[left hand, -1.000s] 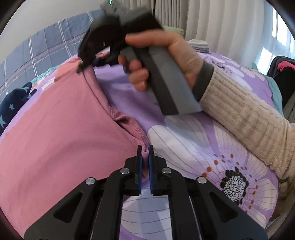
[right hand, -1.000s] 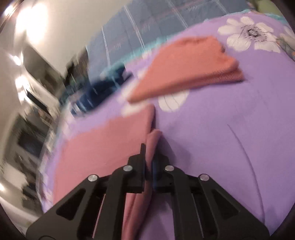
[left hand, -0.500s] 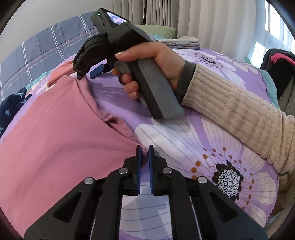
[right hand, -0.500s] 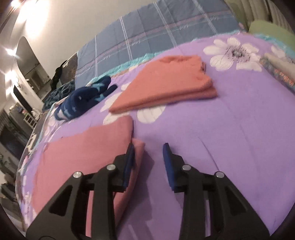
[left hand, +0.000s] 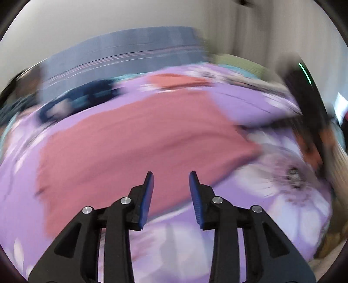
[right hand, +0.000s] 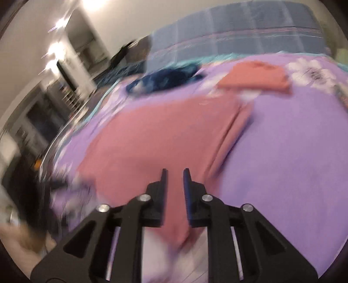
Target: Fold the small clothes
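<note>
Both of my grippers, left (left hand: 171, 174) and right (right hand: 175, 172), have just been opening and stand apart with nothing clamped, because I judge the pink garment (left hand: 134, 139) now lies folded flat on the purple floral bedspread (right hand: 293, 152).

A pale wall (left hand: 108, 19) rises behind the bed. Bright ceiling lights (right hand: 91, 4) glare above dark shelving (right hand: 39, 117).

A home bedroom: floral purple bedspread (right hand: 293, 152), plaid headboard cover (right hand: 239, 28).
</note>
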`<control>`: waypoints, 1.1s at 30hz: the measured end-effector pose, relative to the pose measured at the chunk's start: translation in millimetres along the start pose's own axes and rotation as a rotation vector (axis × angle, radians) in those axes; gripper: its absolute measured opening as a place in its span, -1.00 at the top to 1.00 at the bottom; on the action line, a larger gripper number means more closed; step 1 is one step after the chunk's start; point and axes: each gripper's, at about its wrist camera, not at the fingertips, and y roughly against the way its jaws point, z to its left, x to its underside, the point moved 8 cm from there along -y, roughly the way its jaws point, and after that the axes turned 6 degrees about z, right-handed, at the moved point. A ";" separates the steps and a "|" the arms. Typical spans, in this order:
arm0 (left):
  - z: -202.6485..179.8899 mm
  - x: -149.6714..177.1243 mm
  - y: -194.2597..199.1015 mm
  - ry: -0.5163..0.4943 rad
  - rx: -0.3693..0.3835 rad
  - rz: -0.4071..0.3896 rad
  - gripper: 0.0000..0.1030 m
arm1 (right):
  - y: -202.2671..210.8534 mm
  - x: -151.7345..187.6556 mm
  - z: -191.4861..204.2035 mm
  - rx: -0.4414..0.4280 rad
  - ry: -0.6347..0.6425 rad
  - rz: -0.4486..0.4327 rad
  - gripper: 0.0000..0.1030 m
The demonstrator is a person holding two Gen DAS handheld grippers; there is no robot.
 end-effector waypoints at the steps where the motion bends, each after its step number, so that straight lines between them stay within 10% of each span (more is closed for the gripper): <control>1: 26.4 9.2 8.7 0.058 -0.039 -0.002 0.31 | -15.6 20.9 -6.2 0.147 0.013 0.050 0.40; 6: 133.9 58.2 51.7 0.283 -0.233 0.000 0.31 | 11.2 12.1 32.5 0.362 0.102 -0.066 0.48; 17: 188.4 94.3 61.3 0.374 -0.229 -0.027 0.21 | -80.4 2.0 299.8 0.207 0.780 -0.102 0.13; 30: 242.4 88.6 59.1 0.402 -0.137 -0.098 0.07 | -171.6 -18.4 330.0 0.537 0.914 -0.113 0.04; 33: 254.8 78.8 48.4 0.391 -0.110 -0.104 0.05 | -183.8 -24.6 335.8 0.565 0.901 -0.117 0.36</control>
